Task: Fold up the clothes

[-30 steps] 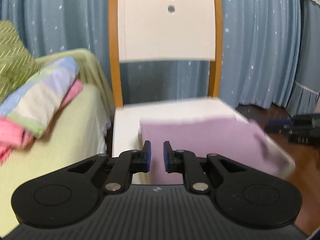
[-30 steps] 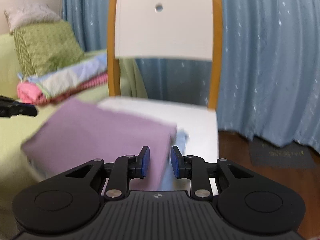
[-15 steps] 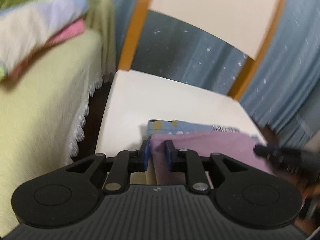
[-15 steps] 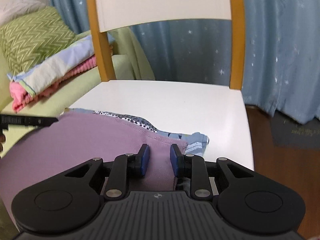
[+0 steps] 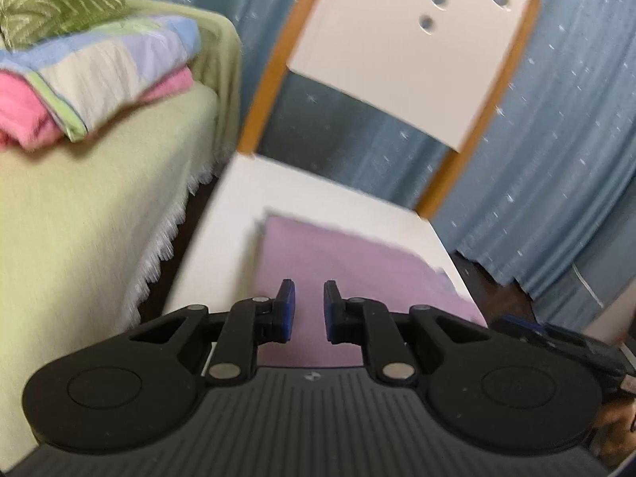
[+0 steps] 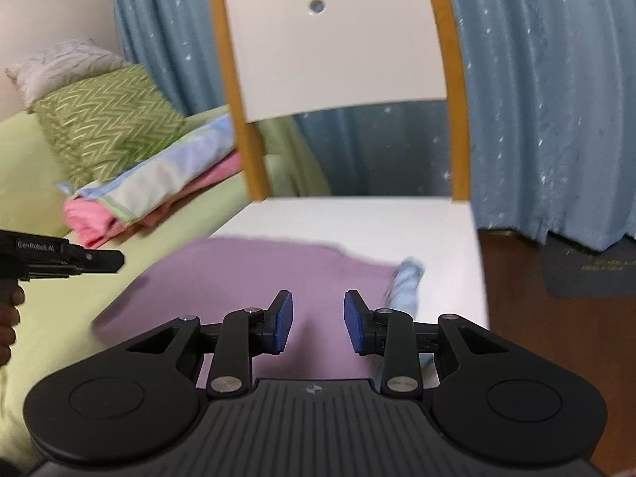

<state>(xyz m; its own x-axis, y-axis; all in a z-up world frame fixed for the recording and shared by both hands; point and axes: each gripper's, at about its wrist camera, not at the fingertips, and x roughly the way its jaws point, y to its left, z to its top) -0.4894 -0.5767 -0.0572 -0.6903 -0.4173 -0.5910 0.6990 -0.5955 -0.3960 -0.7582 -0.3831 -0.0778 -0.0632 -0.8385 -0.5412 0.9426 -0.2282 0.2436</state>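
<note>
- Now purple cloth lies folded flat on white chair seat, front-left part.
- Blue patterned garment sticks out under its right edge.
- Left gripper jaws apart, narrow gap, empty, over cloth.
- Right gripper spread wider, empty, above cloth.
- Folded blanket stack on green bed beside chair.

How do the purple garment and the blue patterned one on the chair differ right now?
The purple garment lies spread flat on top, covering much of the chair seat; the blue patterned garment sits under it, only a bunched corner peeking out at the right edge. Purple looks plain; blue shows a faint print, blurred. Both rest on the seat, and neither is held: the right gripper and the left gripper are open.
</note>
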